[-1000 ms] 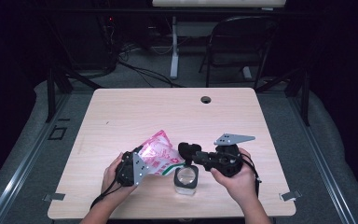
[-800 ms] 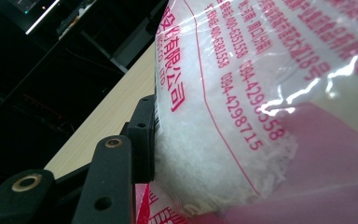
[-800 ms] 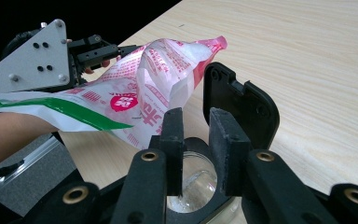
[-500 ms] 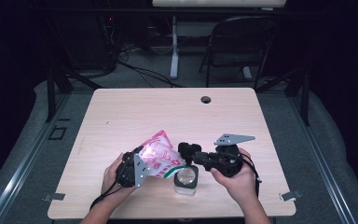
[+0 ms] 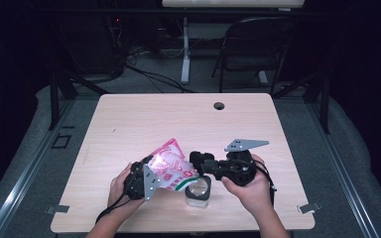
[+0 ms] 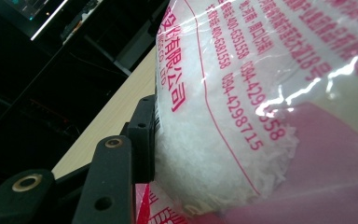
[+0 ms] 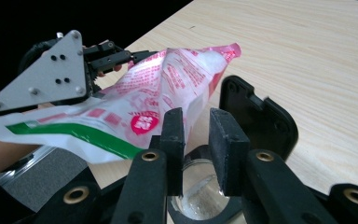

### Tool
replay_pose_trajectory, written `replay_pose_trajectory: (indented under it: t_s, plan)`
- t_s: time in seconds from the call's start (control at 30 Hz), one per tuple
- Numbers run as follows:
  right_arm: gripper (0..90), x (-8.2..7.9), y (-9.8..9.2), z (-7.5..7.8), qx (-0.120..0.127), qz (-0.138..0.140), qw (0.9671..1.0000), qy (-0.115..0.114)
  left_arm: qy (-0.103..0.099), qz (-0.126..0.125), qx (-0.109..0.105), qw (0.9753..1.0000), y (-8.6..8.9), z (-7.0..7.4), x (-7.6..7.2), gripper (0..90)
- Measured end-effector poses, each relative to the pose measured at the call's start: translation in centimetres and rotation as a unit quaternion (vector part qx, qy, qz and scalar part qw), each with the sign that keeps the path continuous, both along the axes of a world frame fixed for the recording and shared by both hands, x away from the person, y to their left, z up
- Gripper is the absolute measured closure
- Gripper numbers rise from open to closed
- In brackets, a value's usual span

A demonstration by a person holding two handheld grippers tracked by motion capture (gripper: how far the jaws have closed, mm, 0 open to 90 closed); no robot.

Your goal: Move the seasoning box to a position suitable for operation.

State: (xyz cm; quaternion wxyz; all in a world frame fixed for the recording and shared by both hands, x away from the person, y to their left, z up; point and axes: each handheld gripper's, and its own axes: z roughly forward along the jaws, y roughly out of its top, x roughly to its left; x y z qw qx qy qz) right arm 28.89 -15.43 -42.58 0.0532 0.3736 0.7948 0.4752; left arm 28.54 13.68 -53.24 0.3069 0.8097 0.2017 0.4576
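A: The bag (image 5: pixel 171 166): what does it look like, and where is it?

B: Clear plastic pouch, pink and red print, a green stripe toward one end. White granular stuff inside, seen close in the left gripper view. It's held off the table (image 5: pixel 178 119) near the front edge, tilted, its lower end over a small clear jar (image 5: pixel 198 191).

A: Who has it?

B: The left gripper (image 5: pixel 146 176). In its own view one black jaw presses flat against the bag's side; the other jaw is out of frame. The right gripper view shows the same gripper's grey plate and its jaws clamped on the bag's edge. So: closed on the bag.

A: And the right gripper (image 7: pixel 196 135)?

B: Jaws parted with a narrow gap, nothing between them. The bag's corner sits just beyond the left-hand pad, the jar below. Whether pad and bag touch, I can't tell.

A: Counts?

B: One bag, one jar, two grippers, two hands. One round hole (image 5: pixel 219 105) in the tabletop at the far side. One folding chair (image 5: pixel 258 44) behind the table.

A: Anything hard to read?

B: The jar is half covered by the bag and the right gripper in the high view; its rim is cut by the jaws in the right gripper view. Contents of the jar are unclear. The bag's print is legible only in part.
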Motion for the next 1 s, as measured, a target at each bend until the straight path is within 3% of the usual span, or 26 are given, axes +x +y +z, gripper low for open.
replay_pose_trajectory:
  t_s: [0.3,0.53,0.8,1.0]
  plan:
    - [74.8,0.0,1.5,0.7,-0.004,0.021,0.9998,0.003,-0.003,-0.007,0.009,0.9999,-0.4,-0.1,-0.3,58.2]
    - [74.4,0.3,2.9,0.1,-0.020,0.029,0.9993,0.012,-0.008,-0.010,0.015,0.9998,-0.6,-0.1,-0.5,58.1]
    - [88.2,0.6,3.0,-0.4,-0.023,0.028,0.9993,0.014,-0.010,-0.011,0.018,0.9997,-0.7,-0.3,-0.4,58.2]
    - [85.3,0.7,2.8,-0.7,-0.022,0.028,0.9992,0.018,-0.020,-0.009,0.025,0.9994,-0.8,-0.4,-0.4,58.2]
